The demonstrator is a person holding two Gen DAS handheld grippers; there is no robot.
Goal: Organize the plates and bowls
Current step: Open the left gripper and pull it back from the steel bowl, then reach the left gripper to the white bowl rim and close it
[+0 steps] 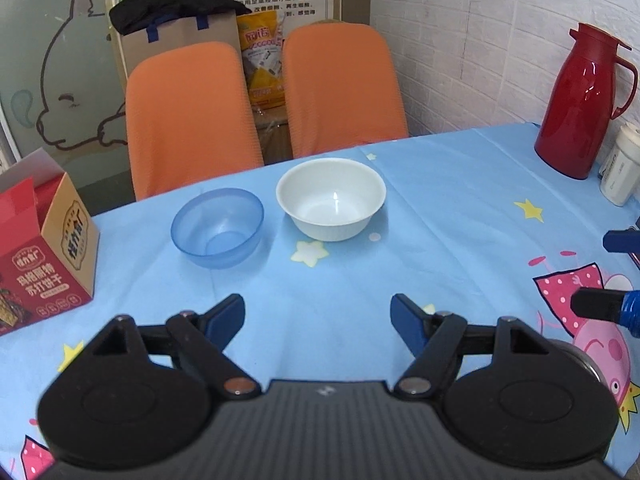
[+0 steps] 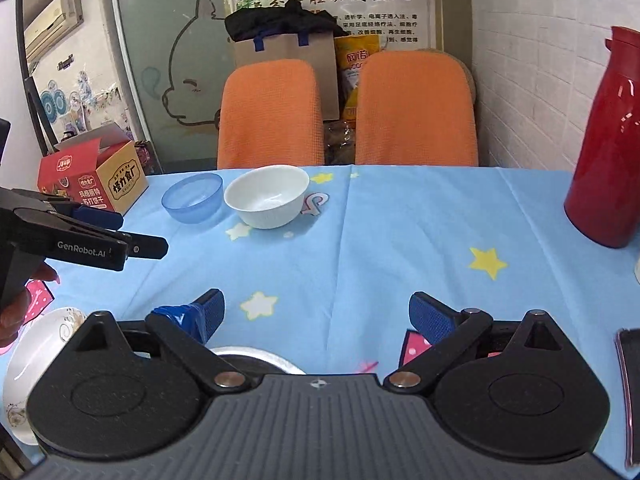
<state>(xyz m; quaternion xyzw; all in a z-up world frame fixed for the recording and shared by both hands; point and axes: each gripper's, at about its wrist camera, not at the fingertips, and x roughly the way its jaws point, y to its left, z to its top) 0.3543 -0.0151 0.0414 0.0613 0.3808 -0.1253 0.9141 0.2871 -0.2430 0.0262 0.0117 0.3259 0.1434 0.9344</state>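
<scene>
A white bowl (image 1: 331, 198) and a clear blue bowl (image 1: 218, 226) stand side by side on the blue tablecloth, ahead of my left gripper (image 1: 318, 320), which is open and empty. Both bowls show in the right wrist view, white (image 2: 267, 196) and blue (image 2: 193, 197). My right gripper (image 2: 316, 316) is open and empty. A white patterned plate (image 2: 36, 356) lies at the near left, and a metal dish rim (image 2: 256, 356) lies under the right gripper. The left gripper's side (image 2: 120, 240) shows at the left.
A red thermos jug (image 1: 580, 100) and a white cup (image 1: 622, 168) stand at the right by the brick wall. A red and tan biscuit box (image 1: 44, 256) stands at the left. Two orange chairs (image 1: 192, 116) face the far edge. A dark flat object (image 2: 630, 396) lies at the right.
</scene>
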